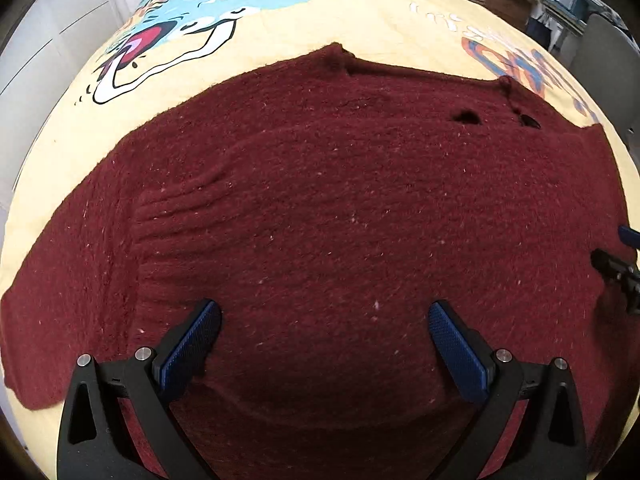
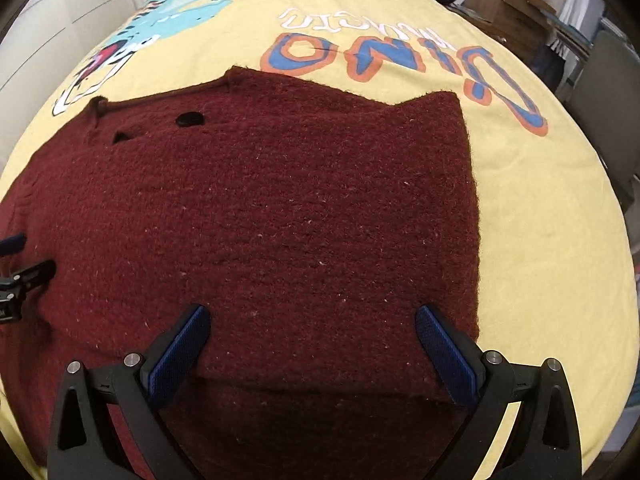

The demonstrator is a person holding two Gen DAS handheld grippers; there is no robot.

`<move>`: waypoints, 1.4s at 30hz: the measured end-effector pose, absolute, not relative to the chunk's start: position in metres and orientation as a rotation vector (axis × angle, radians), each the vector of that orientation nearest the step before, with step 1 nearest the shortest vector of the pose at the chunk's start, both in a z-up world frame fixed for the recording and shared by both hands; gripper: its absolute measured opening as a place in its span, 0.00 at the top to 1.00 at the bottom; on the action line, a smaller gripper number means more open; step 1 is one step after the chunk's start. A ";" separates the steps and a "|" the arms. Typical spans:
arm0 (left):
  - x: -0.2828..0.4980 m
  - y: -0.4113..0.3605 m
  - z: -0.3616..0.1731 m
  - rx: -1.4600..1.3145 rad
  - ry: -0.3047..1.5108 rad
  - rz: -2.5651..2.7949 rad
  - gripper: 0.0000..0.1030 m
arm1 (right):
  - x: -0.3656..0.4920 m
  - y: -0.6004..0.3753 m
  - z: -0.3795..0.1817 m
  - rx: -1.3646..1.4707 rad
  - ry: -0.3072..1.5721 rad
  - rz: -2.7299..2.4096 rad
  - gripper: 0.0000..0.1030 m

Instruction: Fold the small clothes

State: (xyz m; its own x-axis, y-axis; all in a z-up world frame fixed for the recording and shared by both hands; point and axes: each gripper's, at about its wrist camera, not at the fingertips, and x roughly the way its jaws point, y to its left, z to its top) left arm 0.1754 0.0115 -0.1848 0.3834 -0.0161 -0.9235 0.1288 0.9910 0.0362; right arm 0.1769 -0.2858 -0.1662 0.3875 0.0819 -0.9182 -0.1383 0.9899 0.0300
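Observation:
A dark red knitted sweater (image 1: 328,208) lies flat on a yellow printed bedsheet (image 1: 360,24). It also fills the right wrist view (image 2: 288,208). Its left sleeve (image 1: 68,280) spreads out to the left. Its right side is folded in, with a straight edge (image 2: 472,208). My left gripper (image 1: 325,340) is open just above the sweater's near part. My right gripper (image 2: 313,344) is open above a folded layer near the hem. Each gripper shows at the edge of the other's view: the right one (image 1: 620,268) and the left one (image 2: 20,276).
The sheet (image 2: 540,200) carries a dinosaur print (image 1: 192,20) and lettering (image 2: 400,56). White cupboard doors (image 1: 48,20) stand at the left. Cardboard boxes (image 2: 504,0) and a grey chair (image 2: 608,92) stand at the right, beyond the bed.

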 end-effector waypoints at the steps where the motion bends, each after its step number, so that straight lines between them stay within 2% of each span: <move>1: 0.175 0.010 -0.185 0.117 1.171 -0.095 0.01 | 0.176 -0.284 -0.168 -0.063 1.165 0.137 0.00; 10: 0.180 0.005 -0.189 0.133 1.168 -0.054 0.01 | 0.178 -0.281 -0.169 -0.045 1.197 0.119 0.00; 17: 0.183 0.036 -0.156 0.057 1.217 -0.055 0.01 | 0.164 -0.275 -0.125 -0.070 1.167 0.136 0.00; 23: 0.159 0.127 -0.112 -0.077 1.141 0.101 0.01 | 0.135 -0.273 -0.094 -0.089 1.113 0.124 0.00; 28: 0.135 0.231 -0.099 -0.195 1.129 0.339 0.01 | 0.119 -0.284 -0.080 -0.020 1.104 0.123 0.00; 35: 0.091 0.361 -0.116 -0.579 1.094 0.578 0.01 | 0.106 -0.299 -0.086 -0.022 1.139 0.058 0.00; 42: 0.081 0.422 -0.157 -0.750 1.142 0.679 0.04 | 0.102 -0.308 -0.097 -0.022 1.171 0.033 0.00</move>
State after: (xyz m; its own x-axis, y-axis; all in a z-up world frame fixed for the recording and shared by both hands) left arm 0.0812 0.4223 -0.1571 0.2757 0.0935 -0.9567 -0.7960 0.5802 -0.1727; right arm 0.1016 -0.3075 -0.0972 0.3893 0.0149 -0.9210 -0.0378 0.9993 0.0002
